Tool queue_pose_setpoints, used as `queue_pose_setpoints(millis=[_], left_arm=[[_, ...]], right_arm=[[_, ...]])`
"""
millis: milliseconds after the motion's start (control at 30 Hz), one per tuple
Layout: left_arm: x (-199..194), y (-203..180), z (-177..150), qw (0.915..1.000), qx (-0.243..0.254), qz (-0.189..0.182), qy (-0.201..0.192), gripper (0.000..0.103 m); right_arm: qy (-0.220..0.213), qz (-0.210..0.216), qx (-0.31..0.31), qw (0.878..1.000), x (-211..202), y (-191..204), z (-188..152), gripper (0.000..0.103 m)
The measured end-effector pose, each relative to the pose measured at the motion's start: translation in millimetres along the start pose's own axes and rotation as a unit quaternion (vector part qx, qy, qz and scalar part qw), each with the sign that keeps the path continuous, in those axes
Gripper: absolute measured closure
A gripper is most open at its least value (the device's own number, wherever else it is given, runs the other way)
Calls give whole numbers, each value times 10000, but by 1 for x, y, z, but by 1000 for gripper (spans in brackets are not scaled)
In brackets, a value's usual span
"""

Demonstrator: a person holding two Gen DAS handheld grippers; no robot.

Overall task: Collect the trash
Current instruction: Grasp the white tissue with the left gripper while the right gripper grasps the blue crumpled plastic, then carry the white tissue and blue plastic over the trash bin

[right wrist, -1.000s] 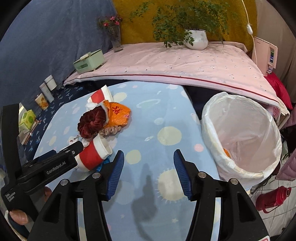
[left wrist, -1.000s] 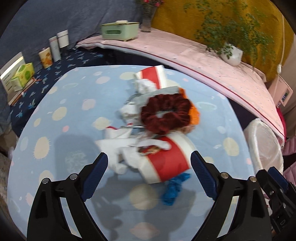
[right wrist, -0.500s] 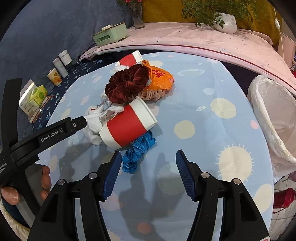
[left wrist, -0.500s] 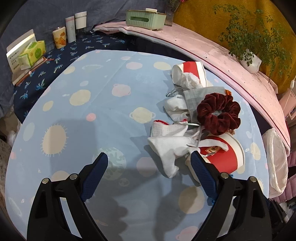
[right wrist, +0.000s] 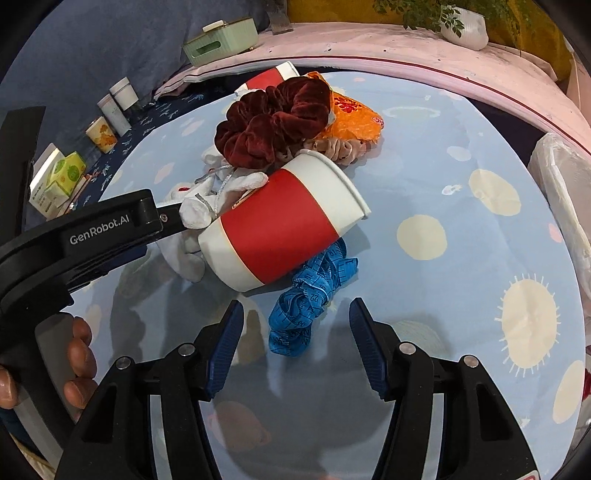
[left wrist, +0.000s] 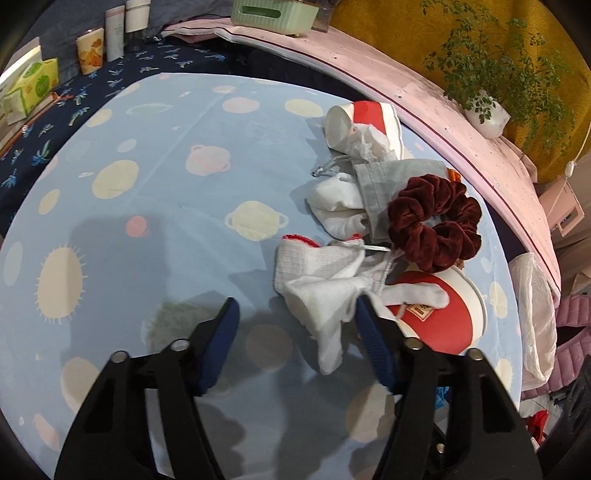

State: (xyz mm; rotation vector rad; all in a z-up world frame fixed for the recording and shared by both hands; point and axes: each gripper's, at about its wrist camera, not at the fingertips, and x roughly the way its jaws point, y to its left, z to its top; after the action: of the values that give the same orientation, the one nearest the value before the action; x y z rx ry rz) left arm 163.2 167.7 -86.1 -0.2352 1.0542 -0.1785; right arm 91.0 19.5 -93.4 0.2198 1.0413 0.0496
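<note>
A pile of trash lies on the blue spotted tablecloth (left wrist: 147,229). A red and white paper cup (right wrist: 284,221) lies on its side, also in the left wrist view (left wrist: 439,321). A white glove (left wrist: 325,291) rests against it. Behind are a dark red scrunchie (right wrist: 273,122), an orange wrapper (right wrist: 354,118), a grey mask (left wrist: 391,177) and a second red cup (left wrist: 369,118). A blue tape measure (right wrist: 310,295) lies by the near cup. My left gripper (left wrist: 295,314) is open, its right finger touching the glove. My right gripper (right wrist: 295,321) is open just before the tape measure.
A bin lined with a white bag (right wrist: 565,184) stands off the table's right edge. A pink-covered ledge (left wrist: 369,62) behind holds a green box (left wrist: 273,14) and a potted plant (left wrist: 487,110). Tins and boxes (left wrist: 33,81) stand at the far left.
Both grippers have moved closer to the pile. The left gripper's jaws have narrowed and its right finger now reaches the glove. The right gripper has come up to the tape measure.
</note>
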Motion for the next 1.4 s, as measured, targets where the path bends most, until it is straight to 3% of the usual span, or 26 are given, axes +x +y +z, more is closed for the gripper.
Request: queue_pose_setpoints(millis=[33, 100, 167, 267, 467, 800, 1067, 1400], left_arm=[[1, -1, 0, 10000, 26, -76, 26, 56], [3, -4, -1, 9997, 80, -229, 99, 77], [3, -5, -2, 9995, 81, -295, 116, 80], [-1, -7, -3, 9993, 97, -344, 85, 90], [-18, -9, -1, 9997, 82, -220, -99, 91], [-62, -36, 10, 9977, 303, -174, -582, 92], [-94, -81, 16, 9929, 629, -405, -920, 92], [-107, -155, 14, 9847, 1178, -743, -1043, 92]], right_arm=[[-8, -22, -23, 10000, 1, 0, 0, 53], [-14, -34, -56, 10000, 2, 1, 1, 60], [-5, -51, -70, 10000, 3, 0, 2, 71], [16, -10, -39, 10000, 3, -2, 3, 78], [-32, 62, 22, 10000, -7, -8, 1, 83], [-534, 118, 152, 9984, -48, -25, 10, 84], [-1111, 98, 234, 9935, -91, -41, 22, 84], [-1676, -18, 443, 9849, -135, -72, 33, 84]])
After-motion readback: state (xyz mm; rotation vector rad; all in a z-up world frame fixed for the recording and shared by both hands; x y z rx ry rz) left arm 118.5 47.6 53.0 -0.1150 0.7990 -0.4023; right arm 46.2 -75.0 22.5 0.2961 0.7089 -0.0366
